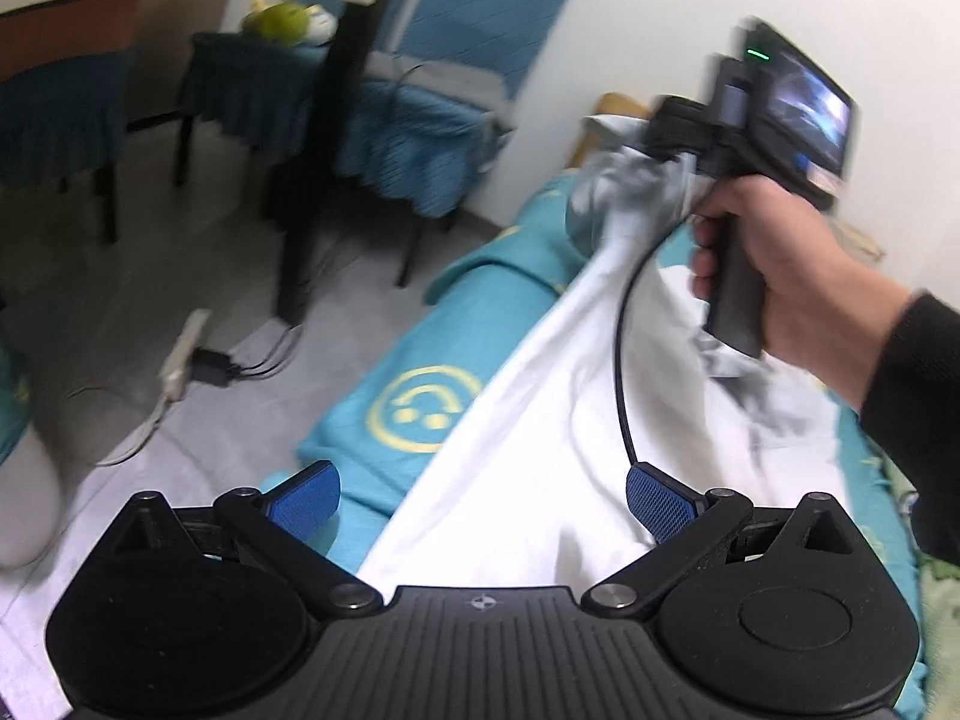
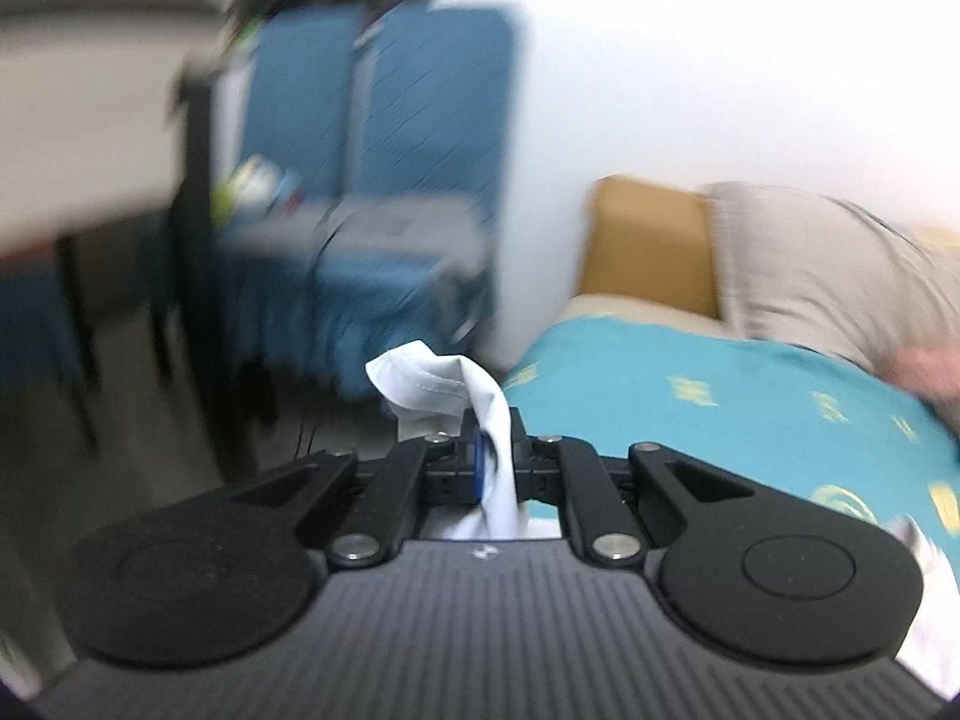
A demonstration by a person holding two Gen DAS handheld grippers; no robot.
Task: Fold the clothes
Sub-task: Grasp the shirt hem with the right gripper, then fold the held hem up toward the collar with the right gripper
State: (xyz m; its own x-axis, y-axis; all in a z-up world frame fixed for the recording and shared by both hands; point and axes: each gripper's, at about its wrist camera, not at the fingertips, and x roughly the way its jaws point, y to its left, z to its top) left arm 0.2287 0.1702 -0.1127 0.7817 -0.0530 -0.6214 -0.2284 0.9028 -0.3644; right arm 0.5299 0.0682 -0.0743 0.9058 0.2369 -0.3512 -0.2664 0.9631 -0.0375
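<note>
Teal bedspread [image 1: 420,360] covered a bed beside blue chairs [image 1: 420,120] and a power strip [image 1: 180,354]; the left claw [image 1: 483,495] gaped wide over a white garment [image 1: 540,420]. Right view: right claw [image 2: 495,462] pinched the garment's bunched edge.

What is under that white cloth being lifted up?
Under the white garment lies a teal bedspread printed with yellow smiley faces. Whatever sits beneath the cloth's middle is covered and cannot be seen.
</note>
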